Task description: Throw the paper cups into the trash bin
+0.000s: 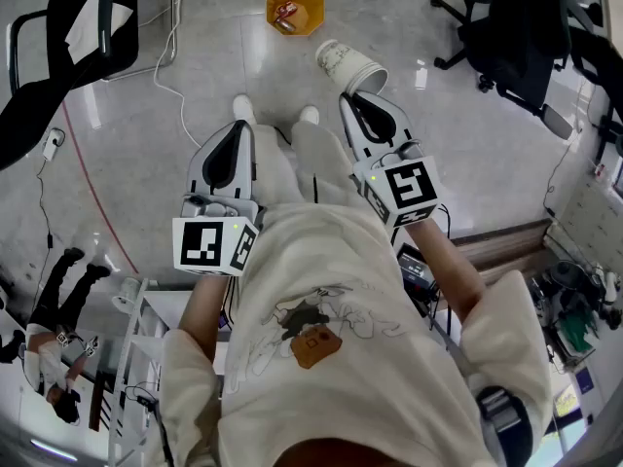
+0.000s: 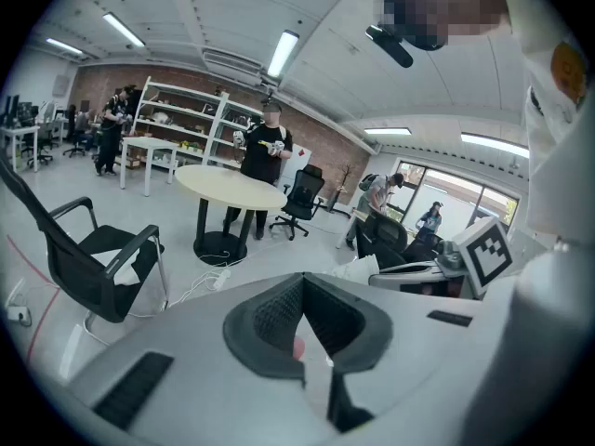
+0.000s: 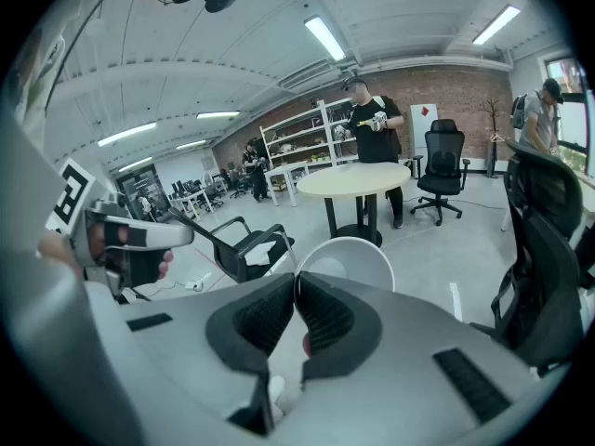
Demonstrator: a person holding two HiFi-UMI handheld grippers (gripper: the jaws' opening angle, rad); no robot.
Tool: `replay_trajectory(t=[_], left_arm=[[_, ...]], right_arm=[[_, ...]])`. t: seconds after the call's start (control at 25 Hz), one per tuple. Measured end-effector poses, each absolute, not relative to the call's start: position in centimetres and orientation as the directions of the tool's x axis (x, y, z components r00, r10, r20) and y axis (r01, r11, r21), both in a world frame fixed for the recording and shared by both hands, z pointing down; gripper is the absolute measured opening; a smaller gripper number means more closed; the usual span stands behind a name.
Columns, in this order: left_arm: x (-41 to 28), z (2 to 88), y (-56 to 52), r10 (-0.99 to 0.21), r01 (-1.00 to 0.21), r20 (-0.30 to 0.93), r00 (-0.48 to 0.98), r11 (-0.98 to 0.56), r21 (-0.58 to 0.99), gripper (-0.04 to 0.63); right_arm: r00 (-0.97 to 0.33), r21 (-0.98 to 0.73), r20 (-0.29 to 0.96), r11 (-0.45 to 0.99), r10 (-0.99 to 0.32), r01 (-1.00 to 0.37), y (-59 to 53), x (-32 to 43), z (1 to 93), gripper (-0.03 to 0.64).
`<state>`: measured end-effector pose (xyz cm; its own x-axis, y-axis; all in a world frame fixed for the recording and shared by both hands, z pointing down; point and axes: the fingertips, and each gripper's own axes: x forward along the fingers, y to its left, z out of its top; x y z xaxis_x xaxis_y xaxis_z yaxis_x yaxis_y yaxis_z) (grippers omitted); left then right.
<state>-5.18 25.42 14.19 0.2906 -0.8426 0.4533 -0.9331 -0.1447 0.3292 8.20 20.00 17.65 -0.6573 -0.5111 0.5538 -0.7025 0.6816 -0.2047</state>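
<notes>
my right claw (image 3: 296, 282) is pressed onto the paper cup (image 3: 346, 264): the two dark ribbed pads meet on the cup's white rim wall with only that thin wall between them. from this claw's own camera the cup's open mouth faces back at me, a pale round bowl standing just past the tips. in the head view the cup sticks out beyond the claw's front end, tilted, base pointing away from me and a little to the left, with faint print on its side.

my left claw (image 2: 303, 284) is pressed together, pads touching at the tip, and nothing sits between them. it is level with the right claw, beside it, with my legs and white shoes (image 1: 243, 108) between the two.

the trash bin (image 1: 295, 10) is an orange, eight-sided tub on the pale floor (image 1: 214, 56), ahead of both claws. it lies past the cup's base and off to the left of the right claw's line, apart from the cup, with bare floor showing between them. a red and white item (image 1: 284, 13) lies inside the bin.

further left of the left claw stands a black chair (image 1: 92, 17), and a white cable (image 1: 173, 52) trails across the floor between it and the bin.
</notes>
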Motion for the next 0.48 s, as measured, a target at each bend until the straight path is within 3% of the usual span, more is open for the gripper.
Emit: replay_trajectory(t=[0.24,0.48], left_arm=[[-1.3,12.8,31.9,-0.787,-0.924,0.522,0.328,-0.154,0.349,0.006],[-0.1,10.6,33.6,-0.791,-0.913,0.482,0.378,-0.233,0.334,0.006]], right_arm=[[-0.665,-0.241,0.538,0.662,-0.518,-0.71,29.1,10.9,13.3,0.026],[-0.649,-0.264,0.489,0.611,-0.582,-0.747,31.2,11.0,12.0,0.026]])
